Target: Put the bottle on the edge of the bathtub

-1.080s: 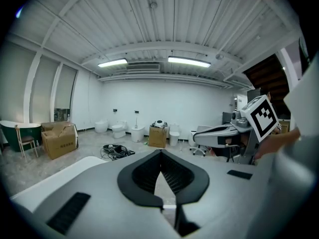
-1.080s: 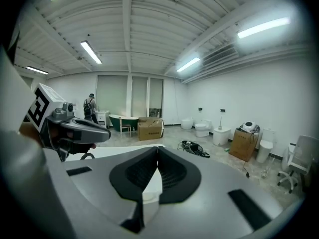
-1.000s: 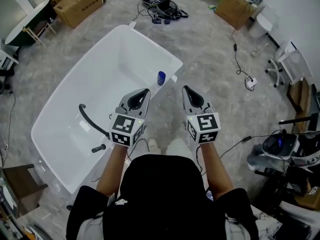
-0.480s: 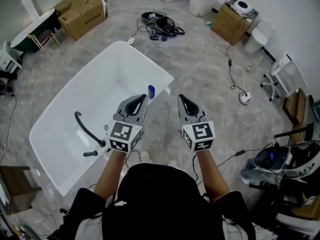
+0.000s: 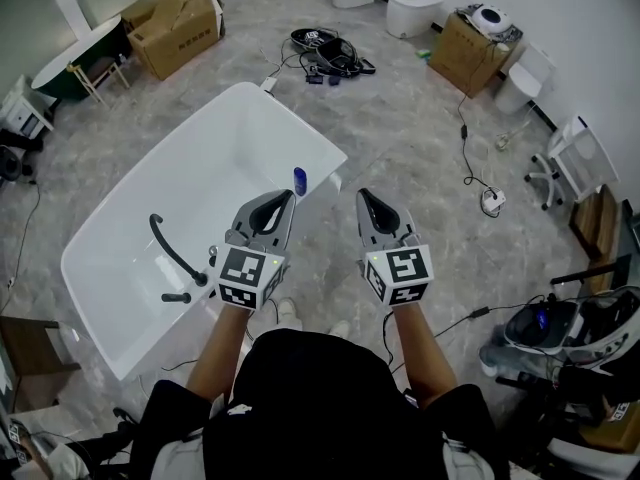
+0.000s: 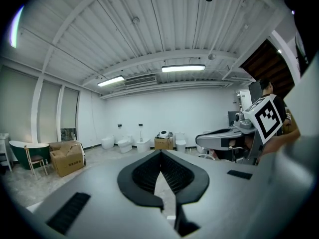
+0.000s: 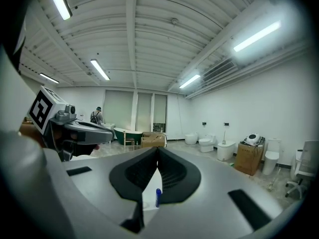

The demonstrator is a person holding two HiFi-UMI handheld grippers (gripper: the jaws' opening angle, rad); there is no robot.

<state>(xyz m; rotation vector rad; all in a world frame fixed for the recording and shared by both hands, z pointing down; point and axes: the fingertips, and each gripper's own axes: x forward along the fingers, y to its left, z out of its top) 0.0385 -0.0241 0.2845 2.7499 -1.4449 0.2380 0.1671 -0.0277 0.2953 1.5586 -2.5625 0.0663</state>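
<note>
The small blue plastic bottle (image 5: 300,181) stands upright on the flat rim of the white oval bathtub (image 5: 220,168), at 11 o'clock from the right gripper (image 5: 367,196). Right and left gripper (image 5: 280,196) are both pressed together, empty and apart from it, so the placing seems finished.

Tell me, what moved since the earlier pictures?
The view rose and pulled back a little, so the bathtub looks smaller and more floor shows. Nothing was grabbed or let go. Same as before: the left tool and right tool are shut and empty, side by side, and the blue bottle stands on the bathtub's edge.
</note>
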